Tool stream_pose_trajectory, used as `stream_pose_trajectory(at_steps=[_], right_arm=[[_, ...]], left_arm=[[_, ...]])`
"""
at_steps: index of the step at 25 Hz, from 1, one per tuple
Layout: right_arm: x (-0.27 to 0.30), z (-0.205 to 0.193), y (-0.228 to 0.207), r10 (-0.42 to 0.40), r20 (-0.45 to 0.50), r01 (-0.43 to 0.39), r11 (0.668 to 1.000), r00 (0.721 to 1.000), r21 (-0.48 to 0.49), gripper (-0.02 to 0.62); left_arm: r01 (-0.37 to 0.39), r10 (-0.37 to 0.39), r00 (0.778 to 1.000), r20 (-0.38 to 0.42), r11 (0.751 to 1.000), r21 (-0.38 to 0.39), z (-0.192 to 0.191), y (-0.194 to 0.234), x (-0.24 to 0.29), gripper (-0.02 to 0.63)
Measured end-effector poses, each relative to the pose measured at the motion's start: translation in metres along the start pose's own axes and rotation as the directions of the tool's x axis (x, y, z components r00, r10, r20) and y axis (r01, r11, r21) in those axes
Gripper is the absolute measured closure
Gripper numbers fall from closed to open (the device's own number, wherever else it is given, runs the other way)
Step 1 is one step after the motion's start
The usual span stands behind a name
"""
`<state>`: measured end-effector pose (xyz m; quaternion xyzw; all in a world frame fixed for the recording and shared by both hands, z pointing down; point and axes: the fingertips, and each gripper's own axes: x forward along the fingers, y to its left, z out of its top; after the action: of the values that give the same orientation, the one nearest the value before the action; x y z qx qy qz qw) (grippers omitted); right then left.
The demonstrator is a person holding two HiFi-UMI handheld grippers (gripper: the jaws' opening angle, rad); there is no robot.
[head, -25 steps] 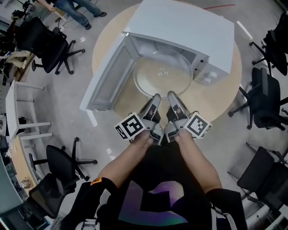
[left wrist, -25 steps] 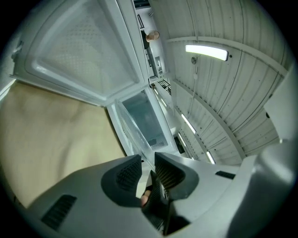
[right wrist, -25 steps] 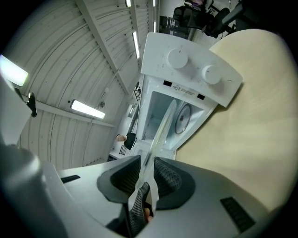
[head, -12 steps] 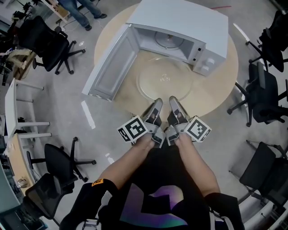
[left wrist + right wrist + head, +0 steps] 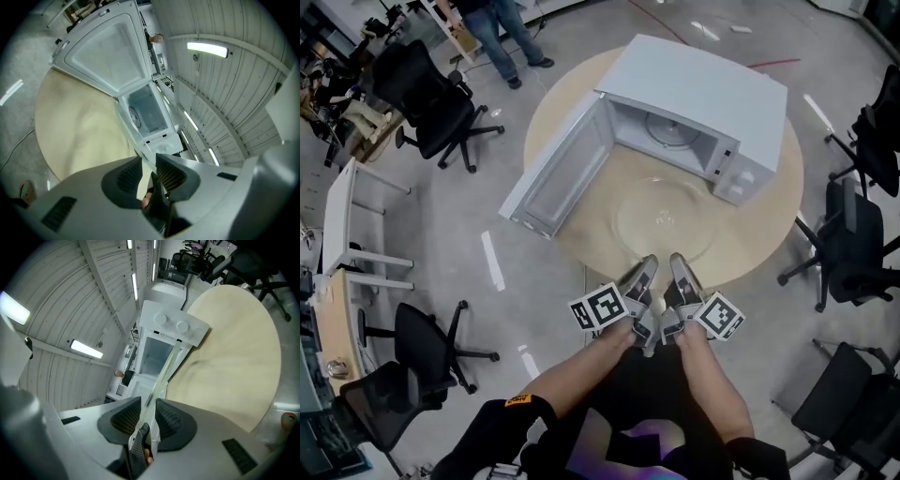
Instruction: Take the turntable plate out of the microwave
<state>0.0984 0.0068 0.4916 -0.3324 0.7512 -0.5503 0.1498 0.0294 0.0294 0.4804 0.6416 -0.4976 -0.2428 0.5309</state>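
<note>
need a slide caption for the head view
Left tool and right tool grip the near rim of the glass plate, outside the open microwave, over the round table.

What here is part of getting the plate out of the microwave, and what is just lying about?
Job: glass plate, microwave, left tool, right tool, both gripping the plate's rim.
Lying about: office chairs, white desk.

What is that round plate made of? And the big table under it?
The turntable plate looks like clear, smooth glass: the table shows through it and its rim glints. The table looks like pale, matte wood or laminate; I can't tell which.
</note>
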Motion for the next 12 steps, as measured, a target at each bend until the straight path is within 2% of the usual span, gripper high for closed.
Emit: stream_pose_trajectory(at_steps=[3,5,9,12], right_arm=[[-0.004,0.006,-0.008,0.012,-0.023,-0.011,0.999,1.0,0.034,0.502],[-0.003,0.008,-0.008,0.054,-0.032,-0.051,0.995,0.998,0.083,0.5],[-0.004,0.013,-0.027,0.052,-0.078,-0.046,0.996,0.996,0.074,0.5],[-0.005,0.015,-0.034,0.071,-0.091,-0.061,0.993,0.993,0.105,0.499]], left_arm=[[-0.024,0.024,1.0,0.015,1.0,-0.014,-0.012,0.002,0.007,0.485],[-0.038,0.039,0.999,0.032,0.999,-0.022,-0.017,0.004,0.012,0.483],[-0.063,0.065,0.996,0.065,0.998,-0.029,-0.026,0.01,0.021,0.483],[-0.085,0.089,0.993,0.082,0.995,-0.046,-0.033,0.015,0.026,0.482]])
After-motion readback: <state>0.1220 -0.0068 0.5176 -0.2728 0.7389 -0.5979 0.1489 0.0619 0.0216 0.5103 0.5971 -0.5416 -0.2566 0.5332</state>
